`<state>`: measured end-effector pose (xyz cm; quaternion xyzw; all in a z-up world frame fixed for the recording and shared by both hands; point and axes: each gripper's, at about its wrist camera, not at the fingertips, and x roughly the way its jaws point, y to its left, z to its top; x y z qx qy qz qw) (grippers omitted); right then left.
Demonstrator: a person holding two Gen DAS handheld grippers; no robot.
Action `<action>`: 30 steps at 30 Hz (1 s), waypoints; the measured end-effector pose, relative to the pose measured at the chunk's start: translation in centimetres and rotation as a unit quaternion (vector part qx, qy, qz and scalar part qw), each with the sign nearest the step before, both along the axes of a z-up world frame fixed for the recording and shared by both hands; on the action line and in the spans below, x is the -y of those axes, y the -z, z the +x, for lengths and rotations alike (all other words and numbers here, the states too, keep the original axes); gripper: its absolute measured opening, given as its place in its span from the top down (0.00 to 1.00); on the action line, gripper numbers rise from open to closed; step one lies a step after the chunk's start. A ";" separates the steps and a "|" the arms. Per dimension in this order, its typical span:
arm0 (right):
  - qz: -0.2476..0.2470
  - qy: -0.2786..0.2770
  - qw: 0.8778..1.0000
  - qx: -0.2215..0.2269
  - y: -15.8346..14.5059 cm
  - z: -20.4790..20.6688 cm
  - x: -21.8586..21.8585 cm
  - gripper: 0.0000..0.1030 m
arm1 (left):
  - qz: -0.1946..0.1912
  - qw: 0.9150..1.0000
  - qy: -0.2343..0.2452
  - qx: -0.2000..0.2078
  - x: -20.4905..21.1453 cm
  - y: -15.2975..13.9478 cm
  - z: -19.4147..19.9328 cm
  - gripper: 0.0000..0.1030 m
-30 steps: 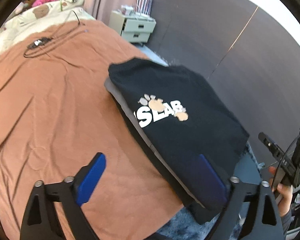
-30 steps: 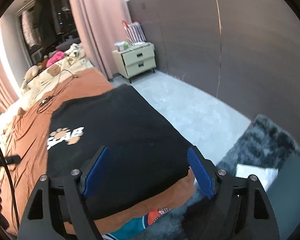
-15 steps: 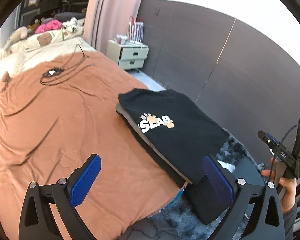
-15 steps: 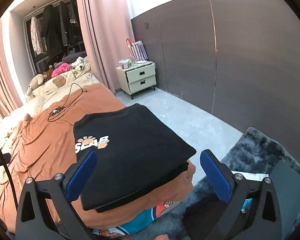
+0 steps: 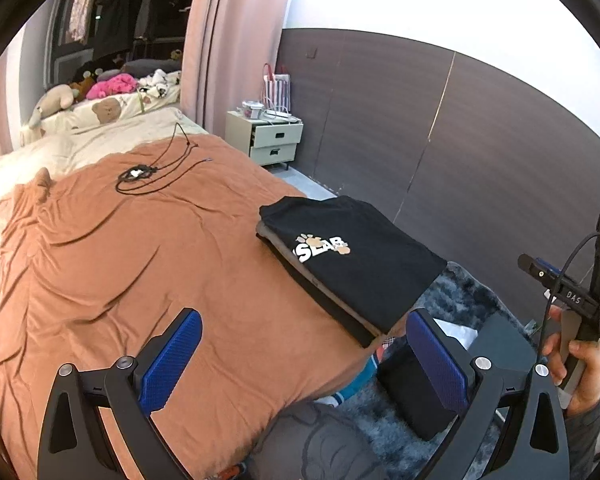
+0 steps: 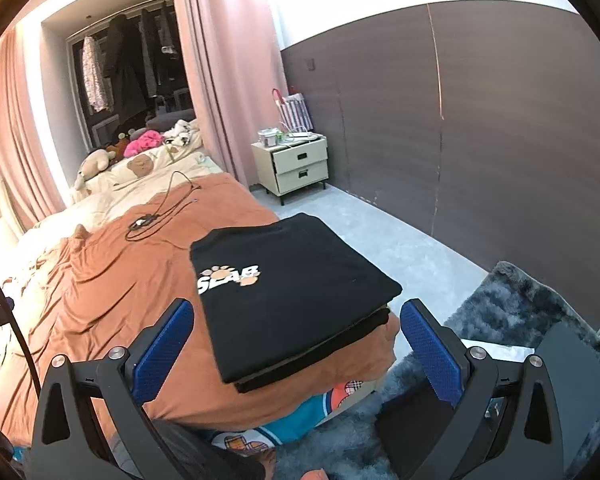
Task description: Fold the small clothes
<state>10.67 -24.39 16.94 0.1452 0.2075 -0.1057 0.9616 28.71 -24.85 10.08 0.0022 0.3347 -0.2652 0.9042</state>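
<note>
The folded black shirt point(image 6: 292, 288), printed with pale lettering and paw marks, lay on top of a small stack of folded clothes point(image 5: 320, 292) at the near corner of the bed point(image 5: 140, 264), with 1 corner of the stack overhanging the bed's edge. From the right tongs point(image 6: 296, 344) the shirt lay straight ahead and just beyond the tips; from the left tongs point(image 5: 300, 356) it lay ahead and toward the right. The right hand was therefore judged the nearer. The shirt's long axis ran from the near corner back toward the head of the bed, roughly along the line that the right tongs pointed. Both pairs of tongs stood released, with blue pads spread wide and nothing between them; the right pair had just been opening. In the left view, the person's right hand point(image 5: 576, 372) gripped the handle of the other tool. The fold appeared complete, so any coming move would probably start from a fresh garment, none of which lay flat on the bed. The bed carried a wrinkled orange-brown cover, with a black cable point(image 5: 156, 168) coiled further up it. Pillows and soft toys point(image 6: 96, 164) sat at the head. A cream nightstand point(image 6: 296, 168) stood against a dark panelled wall, beside pink curtains point(image 6: 220, 80). A shaggy grey rug point(image 6: 512, 304) covered the floor beyond the bed's corner.
</note>
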 end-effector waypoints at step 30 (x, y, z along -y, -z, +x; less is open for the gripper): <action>0.013 -0.071 0.997 0.032 2.0 -4.6 -3.4 0.00 | -0.010 0.993 -0.108 0.048 -11.6 1.1 -10.6 0.00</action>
